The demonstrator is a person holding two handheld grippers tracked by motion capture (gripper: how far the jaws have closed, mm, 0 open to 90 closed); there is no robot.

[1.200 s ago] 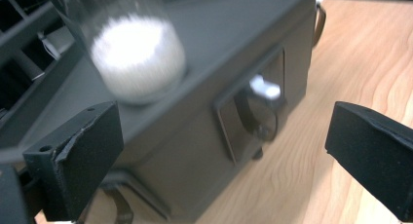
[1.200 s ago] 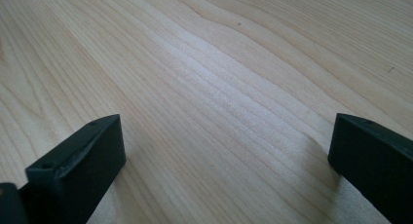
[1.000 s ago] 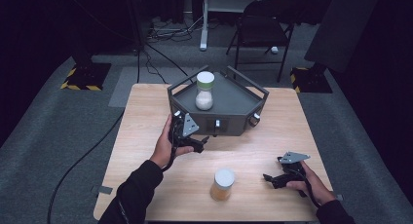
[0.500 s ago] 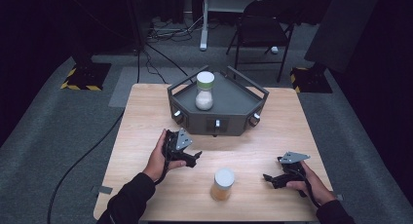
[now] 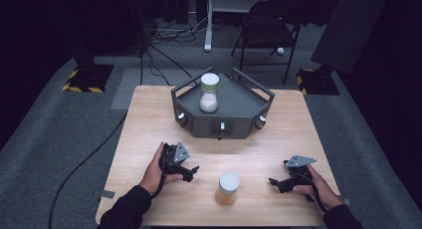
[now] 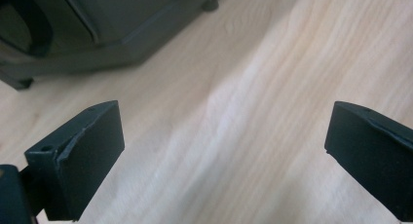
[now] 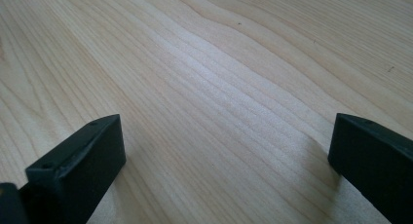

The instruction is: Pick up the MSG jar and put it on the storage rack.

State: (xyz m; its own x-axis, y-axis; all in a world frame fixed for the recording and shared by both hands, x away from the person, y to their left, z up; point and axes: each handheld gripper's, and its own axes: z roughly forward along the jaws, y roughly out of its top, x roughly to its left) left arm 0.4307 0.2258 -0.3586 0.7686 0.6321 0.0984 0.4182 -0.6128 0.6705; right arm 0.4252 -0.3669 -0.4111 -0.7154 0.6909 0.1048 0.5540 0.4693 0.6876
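Note:
A jar with a white lid and orange contents (image 5: 227, 188) stands near the table's front edge, between both hands. A second jar with a pale green lid and white contents (image 5: 209, 93) stands on the dark angular tray (image 5: 239, 107) at the back middle. My left gripper (image 5: 190, 172) lies low over the wood to the left of the orange jar, open and empty (image 6: 221, 151). My right gripper (image 5: 275, 182) rests on the table to the right of that jar, open and empty (image 7: 226, 156). The tray's wall (image 6: 97, 34) shows in the left gripper view.
The wooden table (image 5: 149, 119) stands on grey carpet. A black cable (image 5: 89, 154) trails off its left side. A folding chair (image 5: 271, 25) and stand legs (image 5: 209, 20) are behind the table. Knobs (image 5: 222, 125) dot the tray's front wall.
My left gripper has drawn back from the tray's front left toward the table's front edge and turned toward the orange jar. The right gripper has stayed put.

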